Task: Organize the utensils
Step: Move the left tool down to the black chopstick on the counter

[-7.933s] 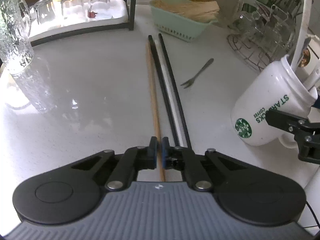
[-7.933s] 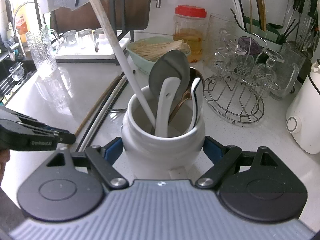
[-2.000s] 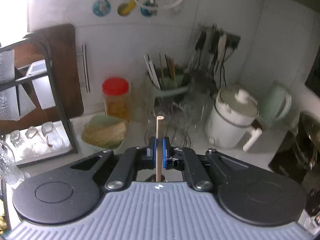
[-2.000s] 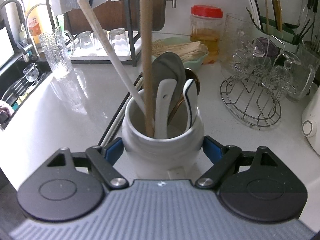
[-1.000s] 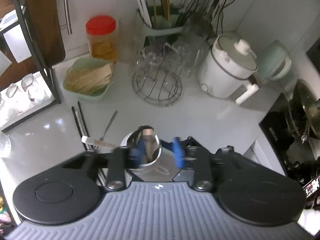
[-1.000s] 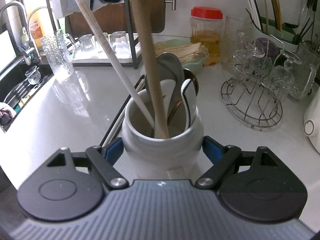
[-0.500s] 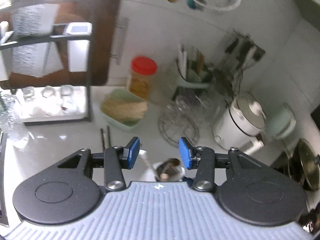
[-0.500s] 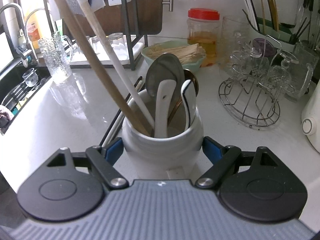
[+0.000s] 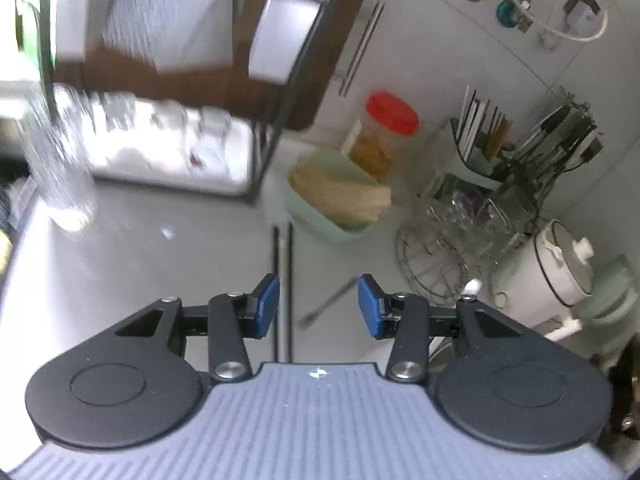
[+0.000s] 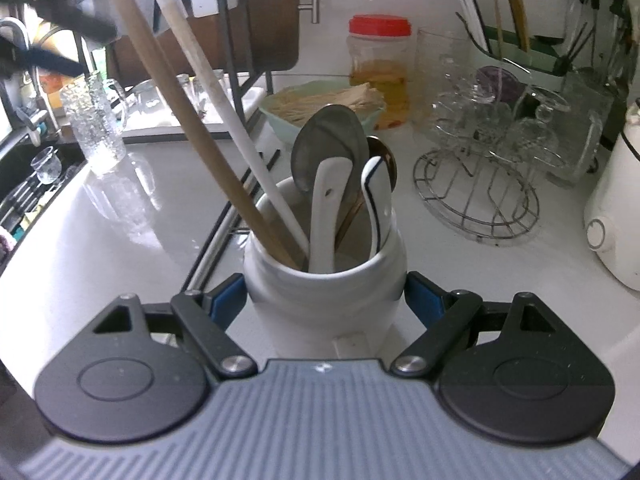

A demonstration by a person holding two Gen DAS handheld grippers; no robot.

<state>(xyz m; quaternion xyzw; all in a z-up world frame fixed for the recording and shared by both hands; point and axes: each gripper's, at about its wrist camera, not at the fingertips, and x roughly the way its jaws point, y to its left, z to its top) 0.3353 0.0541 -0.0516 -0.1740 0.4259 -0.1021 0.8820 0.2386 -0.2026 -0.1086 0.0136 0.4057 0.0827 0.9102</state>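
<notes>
My right gripper (image 10: pixel 325 300) is shut on a white mug (image 10: pixel 324 292) that stands on the white counter. The mug holds a wooden chopstick (image 10: pixel 188 120), a white chopstick (image 10: pixel 224 112), a metal spoon (image 10: pixel 330 148) and white ceramic spoons (image 10: pixel 332 208). My left gripper (image 9: pixel 318 306) is open and empty, held high over the counter. Below it lie long black and white chopsticks (image 9: pixel 283 276) and a small metal fork (image 9: pixel 328 304). The left gripper shows blurred at the top left of the right wrist view (image 10: pixel 48 32).
A green basket of wooden sticks (image 9: pixel 340 204), a red-lidded jar (image 9: pixel 380 136), a wire glass rack (image 9: pixel 452 256) and a white cooker (image 9: pixel 560 268) stand behind. A black shelf with glasses (image 9: pixel 160 140) and a glass pitcher (image 10: pixel 96 128) stand at left. A sink (image 10: pixel 24 188) is at the far left.
My left gripper let go of the wooden chopstick into the mug, opened, and swung left and down toward the chopsticks on the counter. The wooden chopstick now leans left in the mug.
</notes>
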